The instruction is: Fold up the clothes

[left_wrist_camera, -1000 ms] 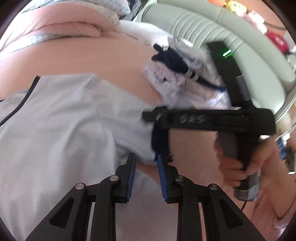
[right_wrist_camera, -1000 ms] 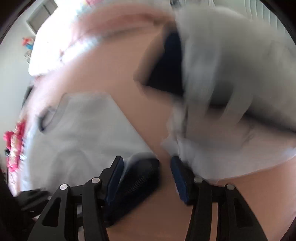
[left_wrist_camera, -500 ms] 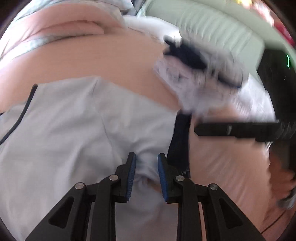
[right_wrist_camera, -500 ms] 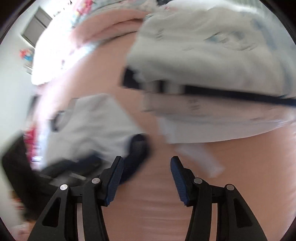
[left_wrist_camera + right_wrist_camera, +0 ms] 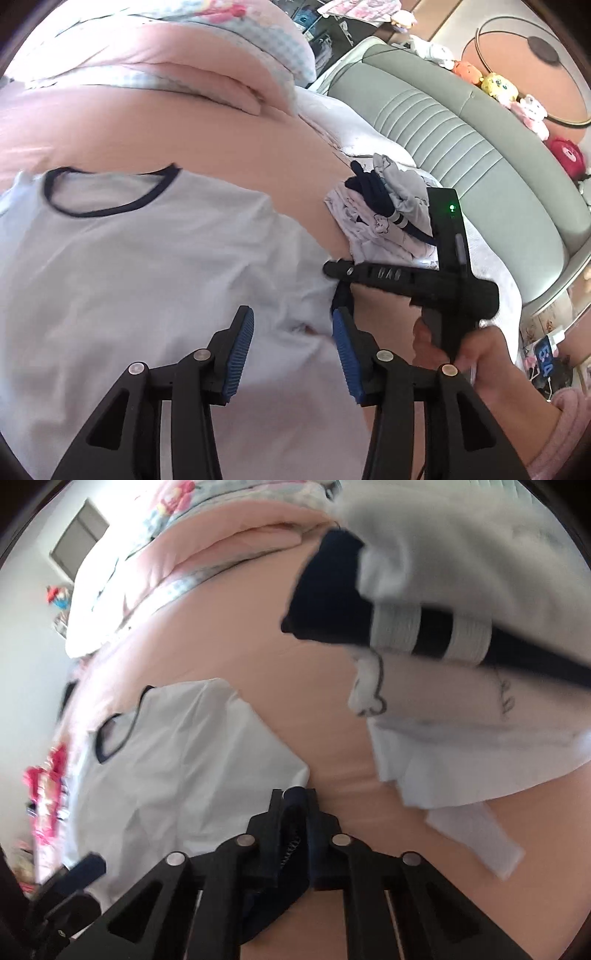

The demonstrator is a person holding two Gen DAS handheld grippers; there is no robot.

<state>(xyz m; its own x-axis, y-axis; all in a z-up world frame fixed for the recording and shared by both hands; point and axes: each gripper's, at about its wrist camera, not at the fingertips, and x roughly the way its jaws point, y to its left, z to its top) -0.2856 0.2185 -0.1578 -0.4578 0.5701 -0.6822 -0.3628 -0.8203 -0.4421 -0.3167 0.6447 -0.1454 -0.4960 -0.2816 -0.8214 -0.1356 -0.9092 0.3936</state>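
The pale blue T-shirt (image 5: 140, 266) lay spread on the pink bed sheet (image 5: 184, 140), its navy-trimmed collar toward the pillows, and the left tongs (image 5: 293, 341) stood wide apart over its sleeve end without gripping any cloth. The right tongs (image 5: 293, 812) were pinched narrow on the T-shirt's navy sleeve cuff (image 5: 291, 834), at the edge of the T-shirt nearest the pile of white and navy clothes (image 5: 384, 210). That pile sat just beyond the T-shirt's sleeve, between it and the grey-green padded headboard (image 5: 461, 147).
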